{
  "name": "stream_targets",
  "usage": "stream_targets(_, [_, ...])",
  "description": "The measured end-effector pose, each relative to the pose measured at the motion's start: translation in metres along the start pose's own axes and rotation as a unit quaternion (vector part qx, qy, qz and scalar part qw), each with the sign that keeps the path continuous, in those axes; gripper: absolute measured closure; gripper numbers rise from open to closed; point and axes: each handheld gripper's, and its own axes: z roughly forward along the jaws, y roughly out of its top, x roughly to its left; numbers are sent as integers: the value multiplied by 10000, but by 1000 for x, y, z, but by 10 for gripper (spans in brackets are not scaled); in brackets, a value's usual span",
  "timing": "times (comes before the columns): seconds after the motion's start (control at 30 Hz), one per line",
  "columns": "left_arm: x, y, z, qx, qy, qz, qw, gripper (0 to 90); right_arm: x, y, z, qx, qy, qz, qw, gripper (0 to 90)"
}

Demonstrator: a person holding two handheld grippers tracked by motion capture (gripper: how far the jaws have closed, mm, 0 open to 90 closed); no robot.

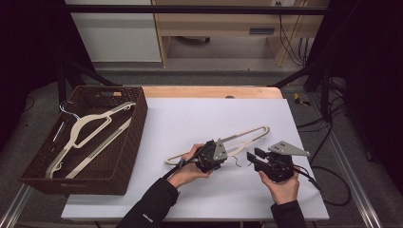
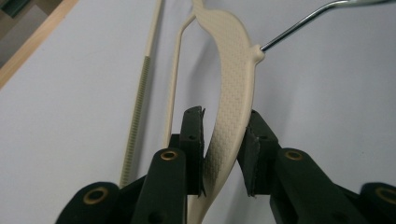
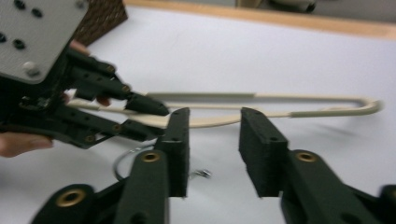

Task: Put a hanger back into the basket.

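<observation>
A cream hanger (image 1: 247, 135) lies across the middle of the white table (image 1: 199, 114). My left gripper (image 1: 223, 153) holds it near its middle. In the left gripper view the jaws (image 2: 223, 135) press from both sides on the textured shoulder of the hanger (image 2: 233, 84), and the metal hook (image 2: 299, 23) runs off to the upper right. My right gripper (image 1: 254, 154) hangs just right of the left one, near the hook. Its jaws (image 3: 215, 135) stand open with nothing between them. The hanger (image 3: 280, 112) and the left gripper (image 3: 156, 120) show beyond them.
A dark wicker basket (image 1: 138, 123) stands at the table's left side with cream hangers (image 1: 90, 123) lying inside. The table's wooden far edge (image 1: 209, 91) shows behind the white sheet. Cables trail from both grippers, and one runs off the table's right side (image 1: 328, 185).
</observation>
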Motion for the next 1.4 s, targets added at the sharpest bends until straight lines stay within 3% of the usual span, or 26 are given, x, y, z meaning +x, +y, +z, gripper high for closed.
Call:
stream_targets(0.13, [3, 0, -4, -78, 110, -49, 9999, 742, -13, 1, -9, -404, -303, -44, 9987, 506])
stream_targets(0.3, [10, 2, -11, -155, 290, -97, 9994, 768, -27, -5, -9, -373, -564, -40, 9977, 411])
stream_targets(0.43, [17, 3, -18, -188, 400, -186, 9988, 790, -32, -10, -2, -219, -470, -26, 9987, 361])
stream_targets(0.67, [31, 3, -33, -255, 594, -302, 9975, 840, -28, -13, 7, 19, -224, -277, 9994, 268])
stream_targets(0.9, [42, -3, -48, -306, 556, -678, 9957, 858, -25, -16, 12, 163, -20, -451, 9988, 191])
stream_targets(1.13, [53, -11, -79, -488, 477, -1115, 9914, 859, -24, -16, 11, 136, 72, -506, 9986, 170])
stream_targets(1.2, [56, -11, -88, -598, 427, -1303, 9887, 859, -24, -16, 10, 106, 76, -507, 9986, 166])
stream_targets(1.4, [62, -12, -120, -733, 361, -1459, 9859, 859, -25, -16, 5, -11, 169, -509, 9986, 140])
